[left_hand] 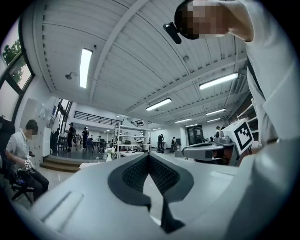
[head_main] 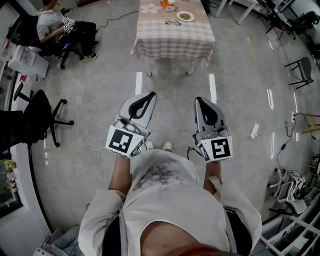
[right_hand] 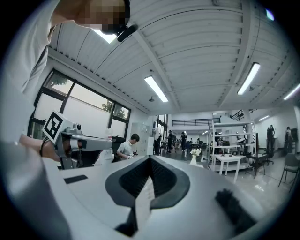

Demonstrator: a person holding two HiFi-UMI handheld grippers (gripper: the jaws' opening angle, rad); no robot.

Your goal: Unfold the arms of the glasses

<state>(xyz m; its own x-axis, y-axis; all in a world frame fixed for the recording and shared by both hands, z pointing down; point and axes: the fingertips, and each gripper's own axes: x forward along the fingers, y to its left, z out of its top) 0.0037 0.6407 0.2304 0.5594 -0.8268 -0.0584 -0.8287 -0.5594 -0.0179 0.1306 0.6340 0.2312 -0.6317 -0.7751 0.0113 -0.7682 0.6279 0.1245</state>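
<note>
- The left hand-held gripper [head_main: 149, 95] is closed. In the left gripper view its ribbed dark pads meet at the tips with nothing between them.
- The right hand-held gripper [head_main: 200, 101] is closed and empty too, its pads together in the right gripper view.
- Both are held level in front of the person's chest, side by side and apart, over bare grey floor [head_main: 175, 95].
- The dark thin-framed glasses [head_main: 173, 22] lie well ahead of both grippers, on the counter [head_main: 172, 42] draped in a beige-and-white checked cloth. They sit near its far end, just beside a small white plate [head_main: 185, 16] and near an orange box [head_main: 168, 5].
- At this range the glasses are too small to tell whether the arms are folded or which way the front faces.
- The task looks not yet begun, since the counter has to be approached before anything can be taken hold of.
- The glasses should be very light and likely to slide or turn on the cloth when nudged. The frame looks thin and bendable, with delicate hinges and lenses that scratch.
- One gripper would best pinch the front at the bridge or outer rim, off the lenses, using little force.
- The other can then take an arm near its tip and swing it outward about the hinge, never lifting across it.
</note>
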